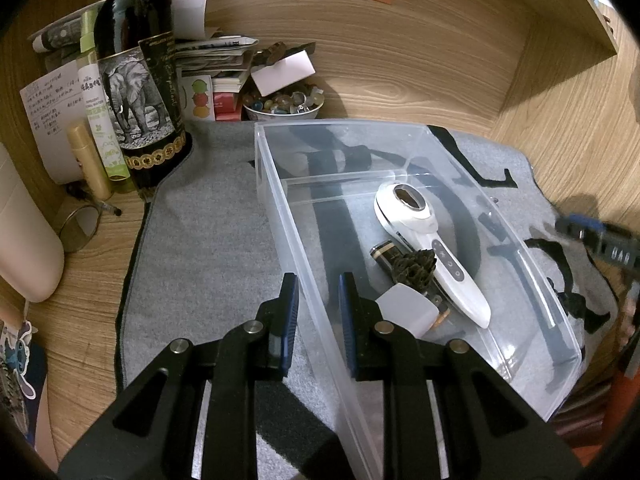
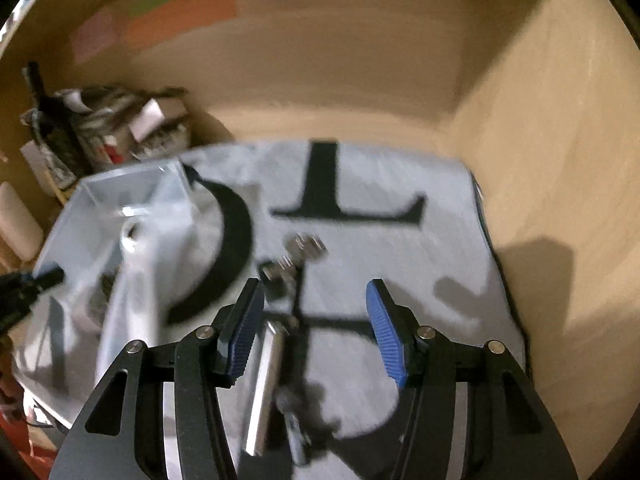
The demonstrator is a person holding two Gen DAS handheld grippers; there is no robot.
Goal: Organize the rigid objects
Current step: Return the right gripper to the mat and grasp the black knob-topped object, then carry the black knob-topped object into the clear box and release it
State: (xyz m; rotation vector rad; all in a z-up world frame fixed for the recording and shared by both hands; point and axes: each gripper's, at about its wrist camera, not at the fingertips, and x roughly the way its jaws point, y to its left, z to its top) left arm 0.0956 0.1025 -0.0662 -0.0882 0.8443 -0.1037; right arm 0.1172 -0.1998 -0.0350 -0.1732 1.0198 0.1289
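The left gripper (image 1: 318, 300) straddles the near wall of a clear plastic bin (image 1: 304, 288), its blue pads parted, one on each side. Just beyond its right finger lie a white handheld device (image 1: 432, 248), a dark pinecone (image 1: 414, 270) and a frosted cap (image 1: 406, 308). Far left stands an elephant-label bottle (image 1: 138, 80).

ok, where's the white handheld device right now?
In the left wrist view, the white handheld device lies inside the clear plastic bin, right of centre, resting against a dark pinecone and a small bottle.
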